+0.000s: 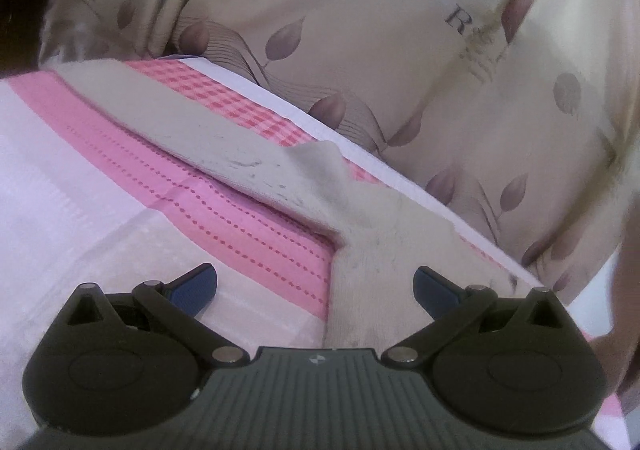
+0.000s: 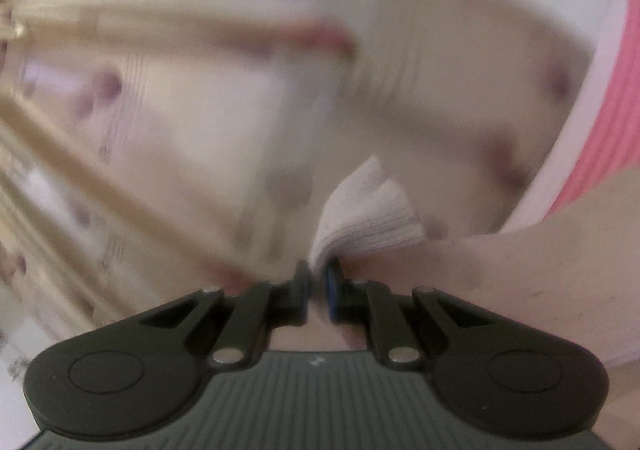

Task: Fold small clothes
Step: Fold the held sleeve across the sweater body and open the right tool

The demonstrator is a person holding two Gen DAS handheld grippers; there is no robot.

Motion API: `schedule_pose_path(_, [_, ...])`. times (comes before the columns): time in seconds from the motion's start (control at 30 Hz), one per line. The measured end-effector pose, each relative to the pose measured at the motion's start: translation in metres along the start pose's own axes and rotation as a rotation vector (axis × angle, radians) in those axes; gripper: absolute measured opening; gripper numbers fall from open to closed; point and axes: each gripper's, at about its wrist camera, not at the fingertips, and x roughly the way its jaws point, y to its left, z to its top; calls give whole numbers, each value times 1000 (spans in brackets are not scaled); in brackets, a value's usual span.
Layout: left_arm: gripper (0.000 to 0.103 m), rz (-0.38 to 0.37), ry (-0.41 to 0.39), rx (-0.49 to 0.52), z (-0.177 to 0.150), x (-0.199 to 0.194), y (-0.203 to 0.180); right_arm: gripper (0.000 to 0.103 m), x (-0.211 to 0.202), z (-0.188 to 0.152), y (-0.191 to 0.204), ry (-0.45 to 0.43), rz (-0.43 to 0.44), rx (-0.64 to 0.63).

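Observation:
A beige sock lies stretched across a pink and white cloth in the left wrist view, bending down toward my left gripper. That gripper is open, its blue-padded fingers on either side of the sock's near part, without gripping it. In the right wrist view my right gripper is shut on a ribbed whitish cuff of the sock, which sticks up from between the fingers. That view is heavily blurred by motion.
A beige bedspread with purple leaf print lies beyond the cloth. A pink striped edge of the cloth shows at the right of the right wrist view. A bare forearm crosses its lower right.

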Motion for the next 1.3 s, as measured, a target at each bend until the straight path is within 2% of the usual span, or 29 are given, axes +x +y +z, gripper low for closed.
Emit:
schedule_pose_path(0.13, [103, -9, -5, -17, 1, -1, 3, 9, 49, -58, -6, 112, -30, 18])
schedule_pose_path(0.23, [103, -14, -7, -21, 1, -1, 4, 9, 68, -101, -14, 187, -75, 22])
schedule_pose_path(0.37, [103, -19, -9, -28, 1, -2, 6, 9, 92, -145, -26, 244, -121, 19])
schedule_pose_path(0.7, [103, -24, -14, -37, 0, -1, 7, 12, 131, -204, -44, 387, -248, -80])
schedule_pose_path(0.77, [103, -25, -14, -38, 0, -1, 7, 19, 135, -208, -47, 415, -264, -89])
schedule_pose_path(0.8, [103, -25, -15, -39, 0, -1, 6, 21, 134, -207, -47, 423, -256, -92])
schedule_pose_path(0.9, [103, -23, -15, -38, 0, -1, 7, 51, 115, -194, -42, 374, -197, -111])
schedule_pose_path(0.93, [103, -21, -15, -37, 0, -1, 7, 66, 108, -189, -40, 356, -174, -112])
schedule_pose_path(0.97, [103, -20, -15, -36, 0, 0, 6, 72, 96, -183, -40, 342, -137, -106])
schedule_pose_path(1.1, [103, -20, -15, -36, 1, 0, 7, 72, 51, -173, -40, 348, -130, -140])
schedule_pose_path(1.3, [103, -21, -11, -65, 6, -4, 16, 72, -2, -187, -30, 389, -311, -460])
